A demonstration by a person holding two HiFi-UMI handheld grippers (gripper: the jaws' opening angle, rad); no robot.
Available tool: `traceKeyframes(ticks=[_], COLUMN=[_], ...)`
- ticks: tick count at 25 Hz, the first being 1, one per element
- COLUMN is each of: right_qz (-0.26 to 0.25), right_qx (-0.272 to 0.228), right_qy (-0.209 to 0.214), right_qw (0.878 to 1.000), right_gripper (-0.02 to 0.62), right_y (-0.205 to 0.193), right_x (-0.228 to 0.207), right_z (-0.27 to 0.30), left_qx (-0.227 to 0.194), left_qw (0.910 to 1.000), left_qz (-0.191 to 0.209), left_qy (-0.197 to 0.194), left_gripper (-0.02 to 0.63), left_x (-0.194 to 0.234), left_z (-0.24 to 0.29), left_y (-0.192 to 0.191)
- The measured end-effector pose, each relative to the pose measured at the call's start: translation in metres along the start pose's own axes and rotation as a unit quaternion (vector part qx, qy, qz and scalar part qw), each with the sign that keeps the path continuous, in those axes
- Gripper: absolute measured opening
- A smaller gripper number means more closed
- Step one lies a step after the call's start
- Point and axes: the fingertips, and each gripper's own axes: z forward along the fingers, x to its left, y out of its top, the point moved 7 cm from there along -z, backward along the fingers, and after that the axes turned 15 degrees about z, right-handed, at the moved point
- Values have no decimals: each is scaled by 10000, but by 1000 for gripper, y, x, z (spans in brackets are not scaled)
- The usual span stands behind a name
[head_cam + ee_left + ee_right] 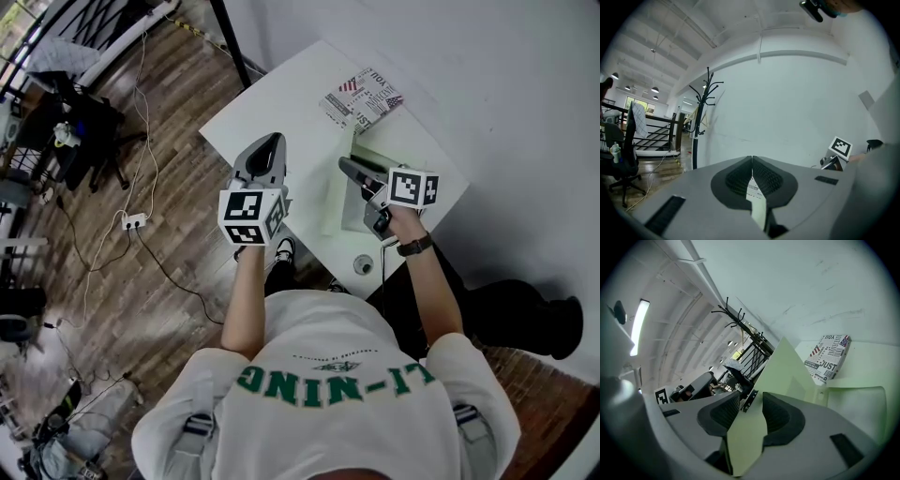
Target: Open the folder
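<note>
Fingers on the right gripper (pixel 751 397) stand apart, with the pale green cover of the folder (pixel 787 364) running up between them. The gap is far wider than the thin sheet, so nothing is pinching it. That cover is lifted and stands on edge, while the other leaf lies flat on the white worktop (pixel 281 103) to the right of the gripper.

From above, the folder (pixel 332 192) sits on the near right part of the worktop, just in front of the person, and the right gripper (pixel 345 165) is right at it. A book (pixel 361 98) with flag print lies beyond the folder near the far corner, apart from it.

The left gripper (pixel 272 141) is held over the left part of the worktop, clear of the folder. Its fingers are pressed together at the tips — seen in its own view, the left gripper (pixel 752 159) points at a bare white wall, with a black coat stand (pixel 705 108) off to the left.
</note>
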Motion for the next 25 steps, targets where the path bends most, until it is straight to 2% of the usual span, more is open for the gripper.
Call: traceKeyframes(ticks=[9,15,25], right_qz=[-84,56,-267], right_qx=[388,532,1022], right_qy=[183,310,-29], right_qw=[9990,9981,9944], right_gripper=[176,172,167], right_y=[-7,-18,-41], right_x=[13,13,7], right_z=[55,102,187], left_qx=[90,225,448], left_qw=[9992,9977,9931], left_qz=[-99,-191,-380], left_qy=[370,617,1012], left_gripper=[17,17,17], left_x=[34,62,119], left_z=[-21,-36,-61], left_y=[-13,-29,-57])
